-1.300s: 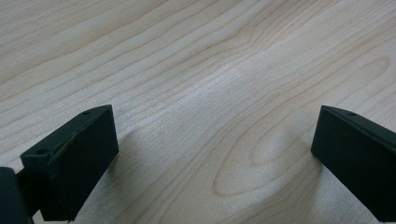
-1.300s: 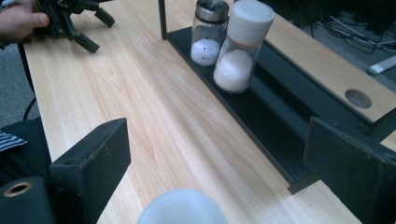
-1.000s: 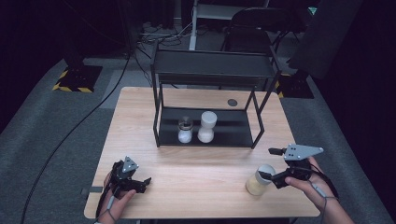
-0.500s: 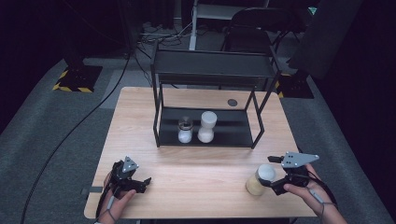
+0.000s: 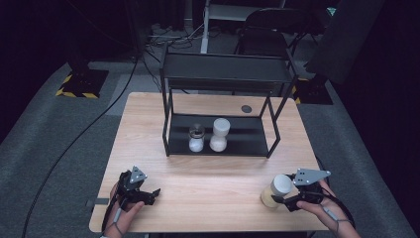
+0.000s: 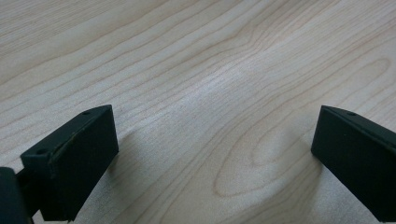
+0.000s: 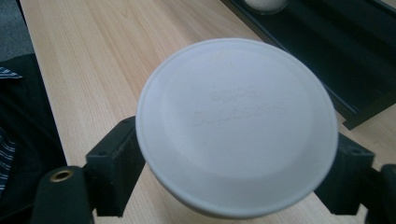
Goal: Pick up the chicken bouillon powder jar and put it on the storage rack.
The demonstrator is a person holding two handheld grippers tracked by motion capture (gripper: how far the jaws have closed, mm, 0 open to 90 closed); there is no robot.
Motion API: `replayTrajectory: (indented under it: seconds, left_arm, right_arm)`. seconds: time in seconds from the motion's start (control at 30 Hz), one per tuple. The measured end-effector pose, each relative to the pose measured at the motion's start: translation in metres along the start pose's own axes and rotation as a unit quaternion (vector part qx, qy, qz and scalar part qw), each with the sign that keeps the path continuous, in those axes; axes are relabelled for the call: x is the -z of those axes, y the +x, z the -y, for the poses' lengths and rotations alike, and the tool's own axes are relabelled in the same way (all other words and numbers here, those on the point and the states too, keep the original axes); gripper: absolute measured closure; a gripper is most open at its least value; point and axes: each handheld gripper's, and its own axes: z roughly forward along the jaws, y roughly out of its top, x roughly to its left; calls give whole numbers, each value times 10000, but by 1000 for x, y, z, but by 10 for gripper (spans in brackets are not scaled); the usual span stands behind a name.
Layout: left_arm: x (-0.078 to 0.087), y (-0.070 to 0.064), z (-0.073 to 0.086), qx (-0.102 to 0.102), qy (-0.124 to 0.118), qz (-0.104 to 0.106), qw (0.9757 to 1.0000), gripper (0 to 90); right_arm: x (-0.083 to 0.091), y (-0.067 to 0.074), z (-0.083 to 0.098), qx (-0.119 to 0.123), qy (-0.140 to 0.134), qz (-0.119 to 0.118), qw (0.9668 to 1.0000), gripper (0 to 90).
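My right gripper point(image 5: 281, 200) brackets the white-lidded jar point(image 5: 275, 191) in front of the black rack point(image 5: 225, 79), grip unconfirmed; left gripper point(image 5: 148, 195) wide, empty. Next, probably: clamp and lift.

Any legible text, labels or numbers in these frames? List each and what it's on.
White jar lid: two lines of embossed lettering in the right gripper view, too faint and blurred to read.
Two jars on the rack's lower shelf: no label readable in the high view, too small.
Wooden table, grippers: no text visible.
Nothing can be quoted with confidence.
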Motion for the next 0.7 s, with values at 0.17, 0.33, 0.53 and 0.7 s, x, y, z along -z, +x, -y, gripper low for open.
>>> replayTrajectory:
  seconds: [0.17,0.33,0.53,0.7]
  left_arm:
    - [0,0,0,-2,5,-3,10000,5]
    - [0,0,0,-2,5,-4,10000,5]
    - [0,0,0,1,0,0,10000,5]
    - [0,0,0,0,3,0,10000,5]
  right_arm:
    - [-1,3,3,77,-78,67,9999,330]
    - [0,3,6,47,-165,68,9998,338]
    - [1,0,3,68,-219,30,9997,339]
    - [5,-3,-6,116,-297,46,9995,339]
